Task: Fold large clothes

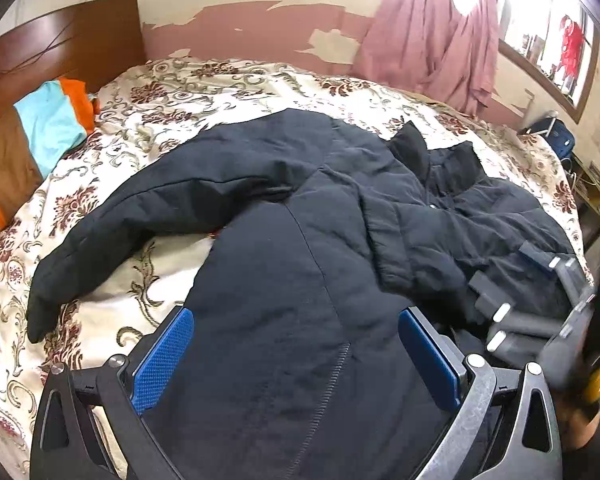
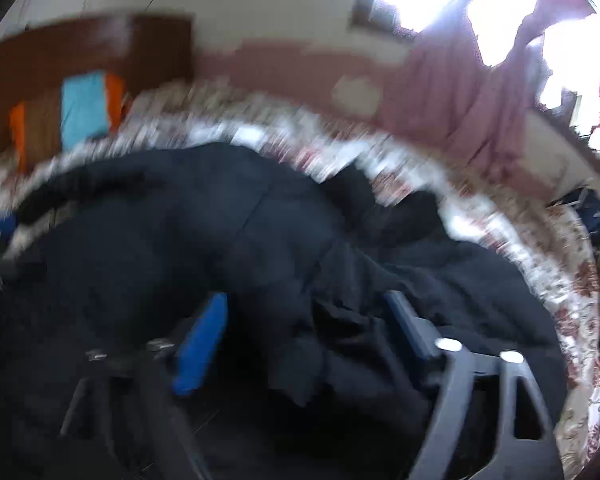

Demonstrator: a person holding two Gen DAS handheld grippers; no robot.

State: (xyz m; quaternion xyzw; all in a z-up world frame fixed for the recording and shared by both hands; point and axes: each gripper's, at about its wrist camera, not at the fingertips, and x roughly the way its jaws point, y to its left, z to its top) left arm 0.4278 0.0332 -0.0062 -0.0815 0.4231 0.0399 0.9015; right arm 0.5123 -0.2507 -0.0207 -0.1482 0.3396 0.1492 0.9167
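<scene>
A: How do the tongs stand?

B: The left gripper (image 1: 296,354) is spread wide, its blue pads (image 1: 162,362) far apart, hovering over the lower body of the jacket (image 1: 300,240). Nothing sits clamped between the pads; the dark cloth lies beneath and between them, and I can't tell whether the pads touch it.

A: And the right one?

B: The right gripper (image 2: 300,328) is blurred in its own view, but the two fingers stand well apart, with bunched black fabric between them. Whether they touch the fabric, I can't tell. From the left view it shows at the right edge (image 1: 540,312), low over the jacket's far side, just beside the left one.

A: Where is the jacket?

B: Spread on the bed (image 1: 220,92), over a cream cover with dark red floral print. One sleeve (image 1: 140,224) stretches out to the left, its cuff near the bed's edge. The collar (image 1: 432,156) stands up toward the far right. One front panel is folded over the body.

A: Any writing or labels?

B: None readable. There is a tiny pale spot near the collar, too small to make out.

A: What else?

B: A wooden headboard (image 1: 64,48) at far left, with blue and orange cloth (image 1: 52,120) heaped before it. Pink curtains (image 1: 432,40) hang by a bright window on a wall with peeling paint.
</scene>
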